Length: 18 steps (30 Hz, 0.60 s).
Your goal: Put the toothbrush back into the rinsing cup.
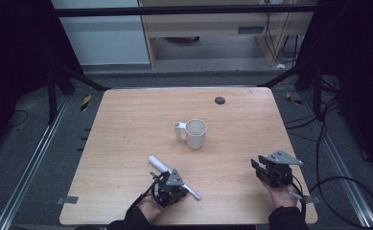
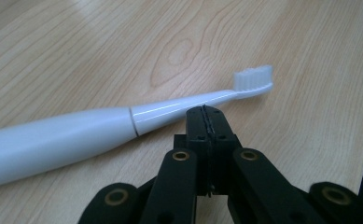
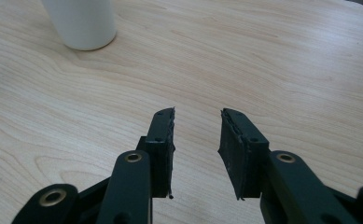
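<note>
While my left gripper (image 2: 206,112) rests low over the near part of the wooden table (image 1: 126,120), its jaws are pressed flat together with nothing between them. Their tips sit just beside the neck of a white electric toothbrush (image 2: 76,133), which lies flat on the wood; whether they touch it I cannot tell. In my left gripper view the thick handle runs off to the left and the bristled head (image 2: 254,78) points right, bristles up. From the high view, the toothbrush (image 1: 161,165) lies at a slant, partly under my left gripper (image 1: 167,184).

My right gripper (image 3: 197,122) hangs above bare wood near the table's right edge, its jaws spread apart and empty. From above, it (image 1: 263,167) sits well apart from the toothbrush.

A white cup (image 1: 195,133) stands upright near the table's middle, with a small white tube-shaped piece (image 1: 177,131) just beside it on the left. My right gripper view catches the cup's base (image 3: 83,23) at upper left. A small dark disc (image 1: 219,100) lies near the far edge.
</note>
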Motion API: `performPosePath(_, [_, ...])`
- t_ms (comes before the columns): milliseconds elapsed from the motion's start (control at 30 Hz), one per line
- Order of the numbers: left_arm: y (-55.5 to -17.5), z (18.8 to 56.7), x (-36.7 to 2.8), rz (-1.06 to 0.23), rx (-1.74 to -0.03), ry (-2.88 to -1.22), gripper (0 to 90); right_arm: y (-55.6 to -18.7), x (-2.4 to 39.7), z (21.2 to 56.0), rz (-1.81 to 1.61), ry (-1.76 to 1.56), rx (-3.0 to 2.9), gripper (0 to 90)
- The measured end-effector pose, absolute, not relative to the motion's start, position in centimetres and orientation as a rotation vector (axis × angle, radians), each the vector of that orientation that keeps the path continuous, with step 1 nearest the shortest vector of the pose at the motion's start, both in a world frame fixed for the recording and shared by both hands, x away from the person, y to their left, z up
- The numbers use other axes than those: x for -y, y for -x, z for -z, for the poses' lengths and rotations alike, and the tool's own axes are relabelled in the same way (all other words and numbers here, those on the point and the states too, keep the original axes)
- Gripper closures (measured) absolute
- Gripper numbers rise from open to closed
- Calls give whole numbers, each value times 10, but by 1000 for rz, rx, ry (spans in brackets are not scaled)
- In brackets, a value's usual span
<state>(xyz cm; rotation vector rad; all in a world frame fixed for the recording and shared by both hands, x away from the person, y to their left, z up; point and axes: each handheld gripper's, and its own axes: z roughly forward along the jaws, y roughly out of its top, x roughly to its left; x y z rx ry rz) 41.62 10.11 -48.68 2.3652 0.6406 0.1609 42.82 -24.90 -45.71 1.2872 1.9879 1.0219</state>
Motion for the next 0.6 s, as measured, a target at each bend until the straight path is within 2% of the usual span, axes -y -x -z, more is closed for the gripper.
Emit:
performPosePath(267, [-415,480,-103,-173,-626,-2345,893,-428,250,457,-1019,-1285,-1987,650])
performPosePath(600, [-441,441,-141,-285,-697,-2232,893,-429,250,458,-1014,-1289,-1989,651])
